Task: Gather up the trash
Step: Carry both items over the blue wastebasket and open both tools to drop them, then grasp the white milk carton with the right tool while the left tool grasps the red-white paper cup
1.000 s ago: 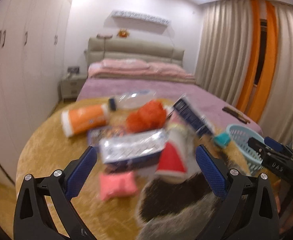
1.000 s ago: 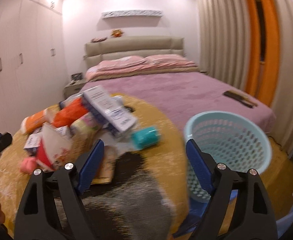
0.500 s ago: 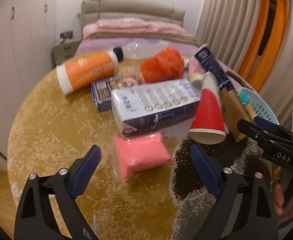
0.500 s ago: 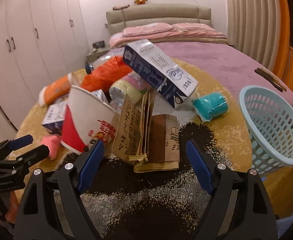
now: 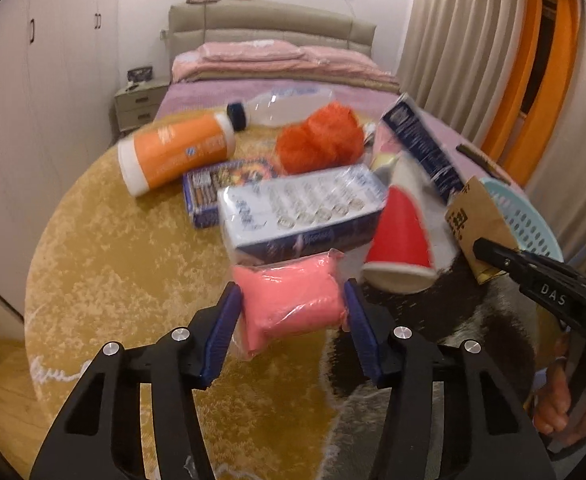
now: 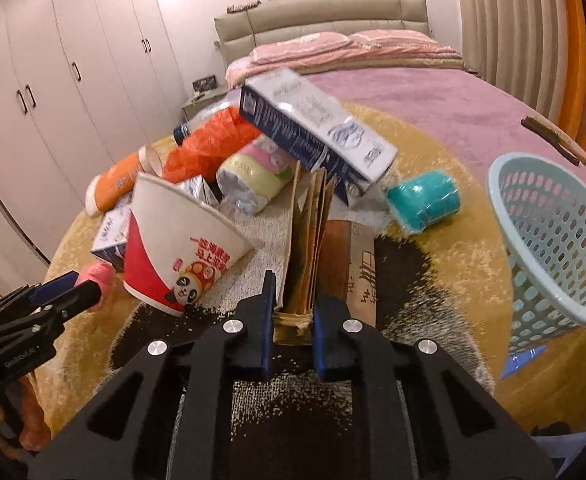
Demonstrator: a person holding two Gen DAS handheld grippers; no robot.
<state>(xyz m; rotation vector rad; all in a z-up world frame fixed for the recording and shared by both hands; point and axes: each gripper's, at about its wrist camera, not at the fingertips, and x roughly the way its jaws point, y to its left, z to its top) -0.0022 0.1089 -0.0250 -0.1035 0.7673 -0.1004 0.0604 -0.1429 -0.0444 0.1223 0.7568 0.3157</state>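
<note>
1. Half a second earlier both grippers stood wide open; the left gripper (image 5: 291,312) had since closed its jaws on the pink packet (image 5: 289,304), near the round table's (image 5: 105,264) front edge.
2. The right gripper (image 6: 292,320) had narrowed onto the folded brown paper bag (image 6: 307,240), which stood upright at the front of the heap.
3. Judgement: two pieces secured at once; carrying to the basket comes next.
4. The pale blue basket (image 6: 557,240) stood off the table's right edge; its interior was mostly hidden, with nothing seen inside.
5. Cup (image 6: 177,248), boxes and orange bottle (image 5: 173,152) remained on the table.
</note>
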